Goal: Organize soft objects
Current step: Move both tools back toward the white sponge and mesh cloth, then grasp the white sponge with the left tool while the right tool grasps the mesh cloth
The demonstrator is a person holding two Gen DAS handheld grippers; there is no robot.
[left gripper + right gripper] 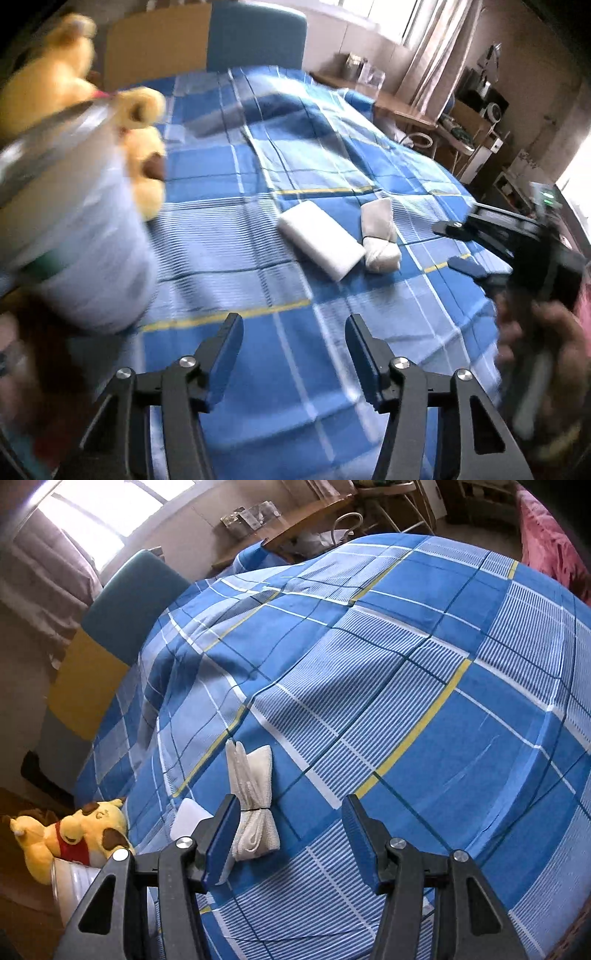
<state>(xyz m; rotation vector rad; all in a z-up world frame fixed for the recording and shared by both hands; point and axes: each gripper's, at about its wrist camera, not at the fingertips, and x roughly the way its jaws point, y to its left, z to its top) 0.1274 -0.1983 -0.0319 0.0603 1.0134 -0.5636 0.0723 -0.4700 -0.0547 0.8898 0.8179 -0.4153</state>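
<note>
A yellow plush bear (144, 155) sits in a white bucket (81, 240) at the left of the bed; it also shows in the right wrist view (81, 830), in the bucket (74, 886). A white foam block (319, 238) and a tied white cloth bundle (380, 236) lie side by side on the blue checked bedspread (258, 184). My left gripper (294, 354) is open and empty, short of them. My right gripper (288, 834) is open and empty, just right of the bundle (255, 805); the block (188, 818) is partly hidden behind its left finger. The right gripper also shows in the left wrist view (454, 245).
A blue and yellow headboard (207, 40) stands at the far end of the bed. A wooden desk (391, 99) with clutter and curtains stand beyond the bed's right side. A pink fabric (550, 542) lies at the right edge.
</note>
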